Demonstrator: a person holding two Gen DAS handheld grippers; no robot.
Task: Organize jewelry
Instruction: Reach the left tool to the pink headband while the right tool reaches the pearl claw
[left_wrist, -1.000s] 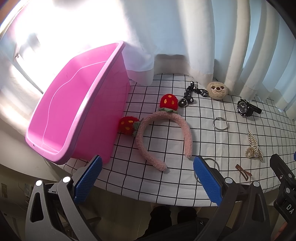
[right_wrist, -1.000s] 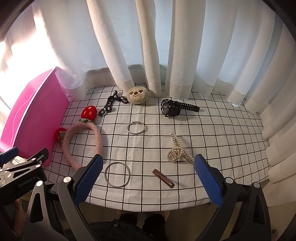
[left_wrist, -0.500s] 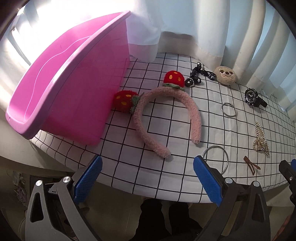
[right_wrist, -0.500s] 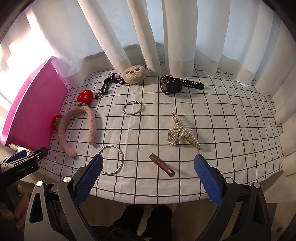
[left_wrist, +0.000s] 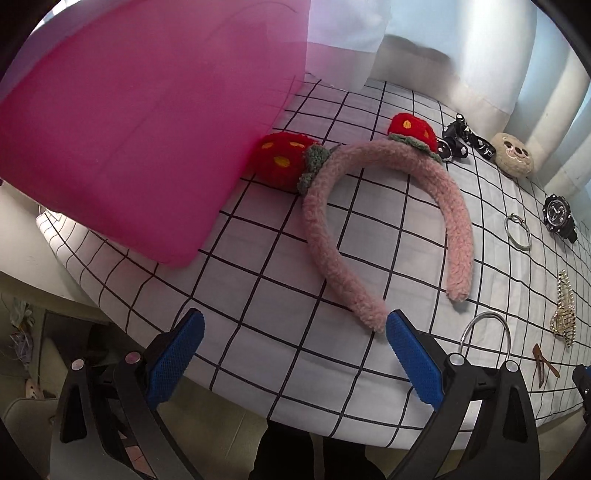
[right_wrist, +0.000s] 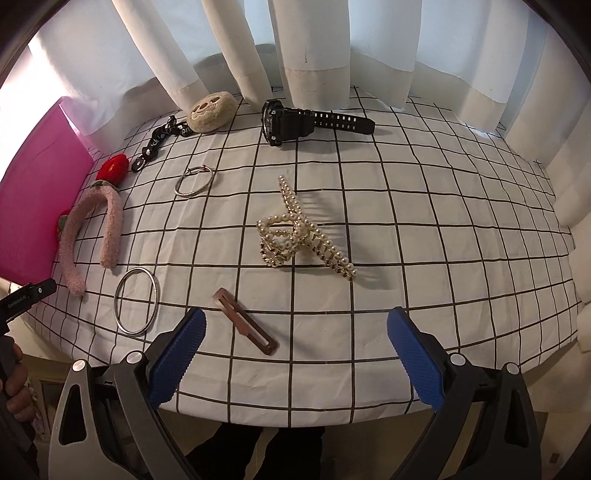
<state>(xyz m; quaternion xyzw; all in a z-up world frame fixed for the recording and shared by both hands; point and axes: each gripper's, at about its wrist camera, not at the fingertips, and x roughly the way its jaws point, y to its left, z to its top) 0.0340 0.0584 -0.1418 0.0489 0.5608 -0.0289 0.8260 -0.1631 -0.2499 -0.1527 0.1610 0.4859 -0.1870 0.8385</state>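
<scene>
Left wrist view: left gripper (left_wrist: 293, 341) spread wide, empty, before pink fuzzy headband (left_wrist: 384, 221) lying beside pink bin (left_wrist: 129, 122). Right gripper (right_wrist: 293, 341) likewise agape, empty, near brown hair clip (right_wrist: 244, 321) and pearl claw clip (right_wrist: 299, 229).

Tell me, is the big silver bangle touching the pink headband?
Apart. In the right wrist view, white cloth shows between the bangle and the nearest headband tip, so a plain gap separates them.
</scene>
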